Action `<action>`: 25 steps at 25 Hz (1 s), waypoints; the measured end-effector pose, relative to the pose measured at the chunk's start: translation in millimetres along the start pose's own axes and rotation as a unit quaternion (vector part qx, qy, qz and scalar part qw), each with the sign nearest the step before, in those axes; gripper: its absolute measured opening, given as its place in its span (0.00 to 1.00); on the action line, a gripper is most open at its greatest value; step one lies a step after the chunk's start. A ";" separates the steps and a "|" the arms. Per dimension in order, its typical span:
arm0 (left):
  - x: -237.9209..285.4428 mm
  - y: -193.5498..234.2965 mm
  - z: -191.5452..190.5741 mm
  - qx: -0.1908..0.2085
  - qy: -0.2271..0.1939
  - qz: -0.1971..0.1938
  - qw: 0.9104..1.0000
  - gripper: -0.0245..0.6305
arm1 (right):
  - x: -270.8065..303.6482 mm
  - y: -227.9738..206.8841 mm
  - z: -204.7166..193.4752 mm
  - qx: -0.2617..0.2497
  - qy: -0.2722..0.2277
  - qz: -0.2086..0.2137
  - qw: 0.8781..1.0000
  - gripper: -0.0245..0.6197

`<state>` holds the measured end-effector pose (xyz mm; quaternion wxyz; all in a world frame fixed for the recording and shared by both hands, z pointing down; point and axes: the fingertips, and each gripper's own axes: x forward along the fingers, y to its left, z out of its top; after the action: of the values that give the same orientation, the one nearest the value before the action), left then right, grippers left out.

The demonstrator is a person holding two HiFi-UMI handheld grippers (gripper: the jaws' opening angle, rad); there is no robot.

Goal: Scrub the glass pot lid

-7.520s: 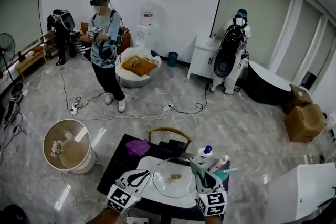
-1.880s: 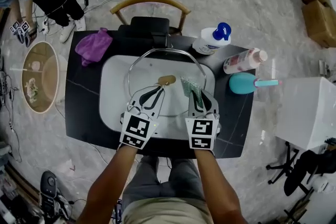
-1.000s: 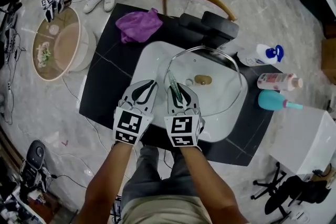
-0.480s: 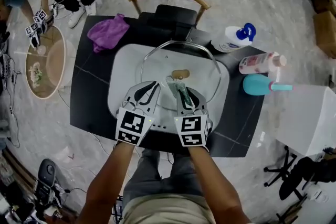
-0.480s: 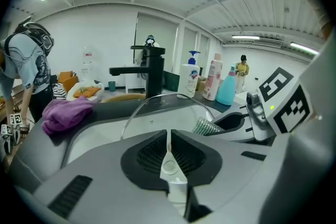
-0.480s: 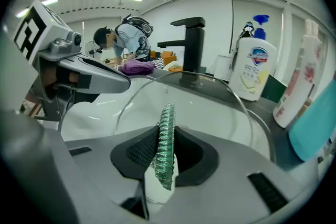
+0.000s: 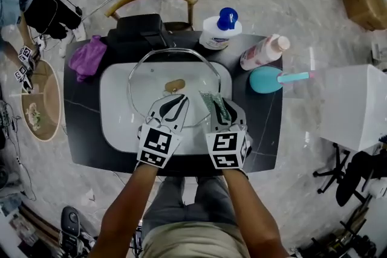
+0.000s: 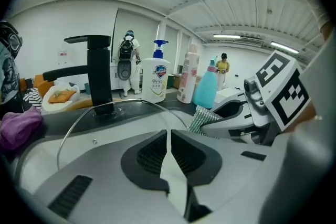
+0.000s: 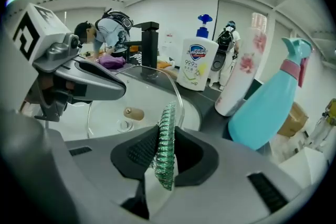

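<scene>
Dark counter [image 7: 81,127] is carrying a white rectangular sink [image 7: 115,127], and the round glass pot lid with a metal rim [image 7: 160,72] is lying in that sink. The left hand-held gripper [image 7: 175,103] is reaching over the lid's near part, its jaws pressed together on nothing. The right hand-held gripper [image 7: 221,115] is pinching a green mesh scrubbing pad [image 7: 208,99] at the lid's right edge. A white pump bottle [image 7: 214,32] is standing behind the sink.
</scene>
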<state>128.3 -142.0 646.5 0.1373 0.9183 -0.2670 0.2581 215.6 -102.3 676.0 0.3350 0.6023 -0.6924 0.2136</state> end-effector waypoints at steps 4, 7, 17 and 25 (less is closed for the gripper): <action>9.2 -9.6 2.2 0.006 0.003 -0.012 1.000 0.09 | -4.8 -6.0 -1.9 0.005 -0.004 -0.004 1.000 0.18; 10.4 -11.0 2.2 0.008 0.004 -0.014 1.000 0.09 | -3.8 -4.1 -0.9 0.006 -0.004 -0.004 1.000 0.18; -37.3 34.2 -26.9 -0.023 0.004 0.038 0.999 0.09 | 17.8 66.0 3.8 -0.033 0.009 0.056 0.998 0.17; -112.3 90.2 -53.1 -0.055 -0.005 0.100 0.993 0.09 | 39.4 169.0 25.6 -0.075 0.016 0.122 0.990 0.17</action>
<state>-24.9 -148.1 639.4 0.1598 0.8791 -0.3724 0.2510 43.2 -116.4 705.1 0.3615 0.4832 -0.7693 0.2098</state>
